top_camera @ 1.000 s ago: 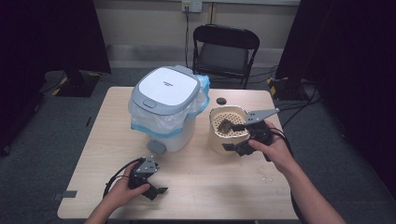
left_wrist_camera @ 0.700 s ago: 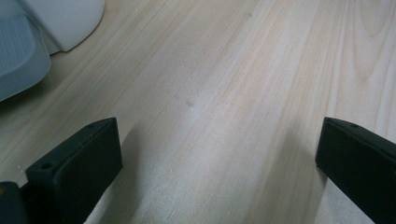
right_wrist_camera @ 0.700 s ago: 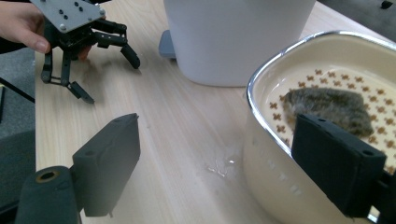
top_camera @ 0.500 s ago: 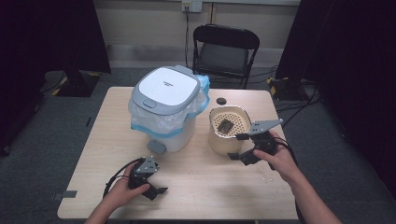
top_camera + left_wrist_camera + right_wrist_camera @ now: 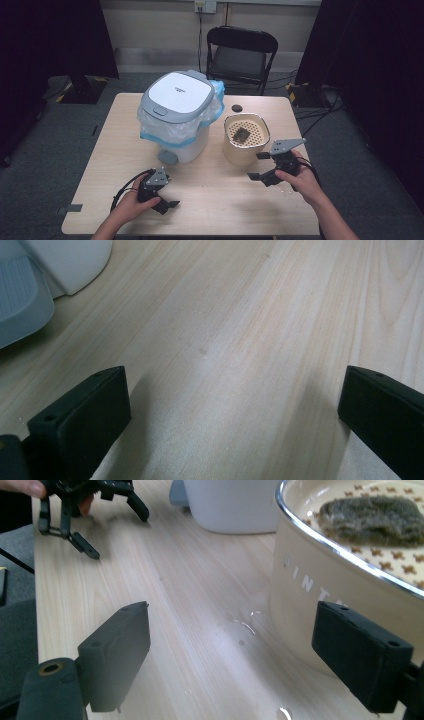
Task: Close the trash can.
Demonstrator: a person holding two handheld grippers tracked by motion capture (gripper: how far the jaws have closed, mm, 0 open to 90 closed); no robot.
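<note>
cream bowl [image 5: 246, 145] sits on the counter [image 5: 210, 200] just right of the white bin [image 5: 177, 117], and it carries a perforated insert with a dark, rough-looking pad [image 5: 240, 135] lying flat on the holes. up close in the right gripper view, that pad [image 5: 372, 514] rests inside the steel-trimmed rim, and the bowl's wall [image 5: 320, 595] shows raised lettering. right gripper [image 5: 260, 166] is low beside the bowl's near side, jaws spread wide, gripping nothing, one jaw just in front of the wall. a few water drops [image 5: 246, 620] glisten on the wood between the jaws. the bin's lid is down, with a clear, blue-edged bag bunched around its rim. left gripper [image 5: 167, 197] sits low near the front edge of the counter, well apart from the bowl, jaws spread over bare wood, the bin's base [image 5: 55, 265] off to one side.
</note>
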